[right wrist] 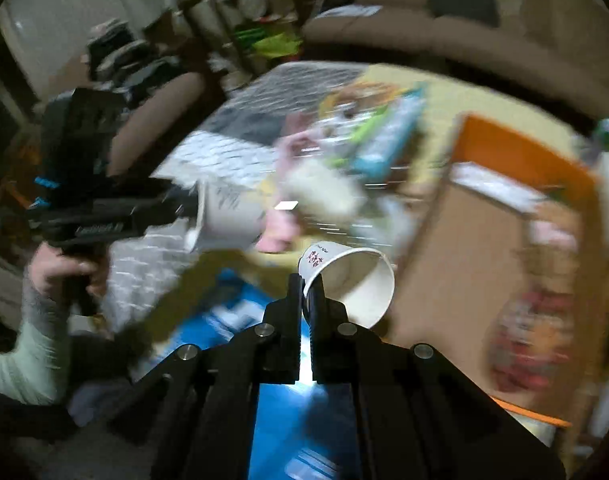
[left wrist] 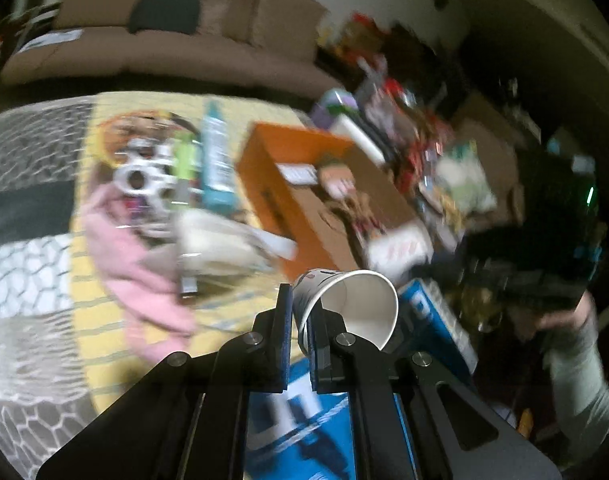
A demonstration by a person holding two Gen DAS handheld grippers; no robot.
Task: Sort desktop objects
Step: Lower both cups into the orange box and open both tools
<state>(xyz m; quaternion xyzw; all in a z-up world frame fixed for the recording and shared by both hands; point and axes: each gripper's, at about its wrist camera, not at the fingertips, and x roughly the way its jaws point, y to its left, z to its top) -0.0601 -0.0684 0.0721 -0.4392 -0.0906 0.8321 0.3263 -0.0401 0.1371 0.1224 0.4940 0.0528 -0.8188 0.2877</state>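
Sorting looks barely begun, as far as the blur allows. Nearest, each gripper pinches the wall of a paper cup: the left gripper (left wrist: 300,312) is clenched on the rim of its cup (left wrist: 356,304), mouth toward the camera, and the right gripper (right wrist: 306,300) is clamped likewise on its own cup (right wrist: 352,280). A blue box (left wrist: 300,412) lies below. Farther off, the orange box (left wrist: 304,184) sits right of a loose pile: pink cloth (left wrist: 132,264), teal tube (left wrist: 216,160).
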